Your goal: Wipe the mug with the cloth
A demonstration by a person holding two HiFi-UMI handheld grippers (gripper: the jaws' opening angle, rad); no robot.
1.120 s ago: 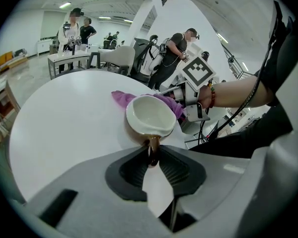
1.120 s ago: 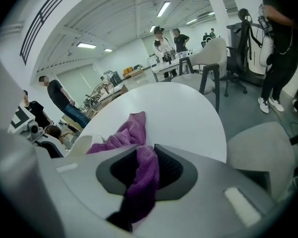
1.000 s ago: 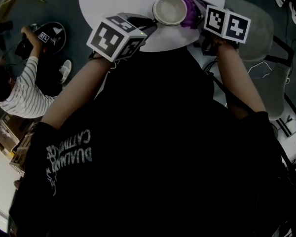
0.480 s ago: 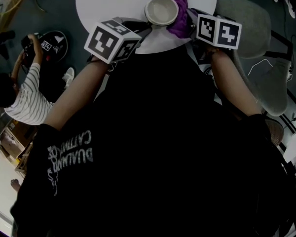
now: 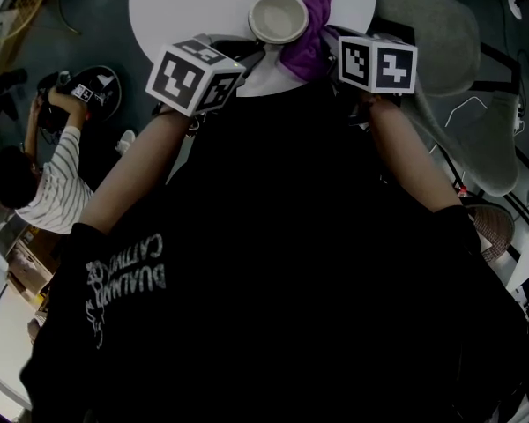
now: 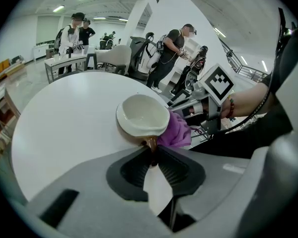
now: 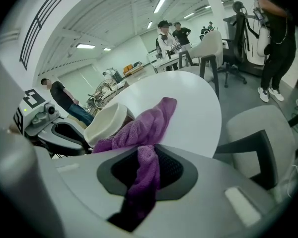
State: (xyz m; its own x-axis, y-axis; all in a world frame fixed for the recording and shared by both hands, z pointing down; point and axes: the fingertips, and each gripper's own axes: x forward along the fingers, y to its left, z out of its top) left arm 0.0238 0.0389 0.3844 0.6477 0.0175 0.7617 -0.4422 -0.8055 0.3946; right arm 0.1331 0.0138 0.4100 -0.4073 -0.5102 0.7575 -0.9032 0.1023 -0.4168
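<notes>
Our left gripper (image 6: 151,155): jaws, just closing, pinch the handle (image 6: 150,144), steadying the mug (image 6: 141,115) just ahead on the table (image 6: 64,118). Right gripper (image 7: 146,157): jaws clamp the cloth (image 7: 139,128), free end against the mug's side, likely for rubbing.

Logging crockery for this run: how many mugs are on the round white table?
1. The mug stands near the near edge of the table, with the cloth against its right side in the head view. The person's body hides the table's nearest strip.
</notes>
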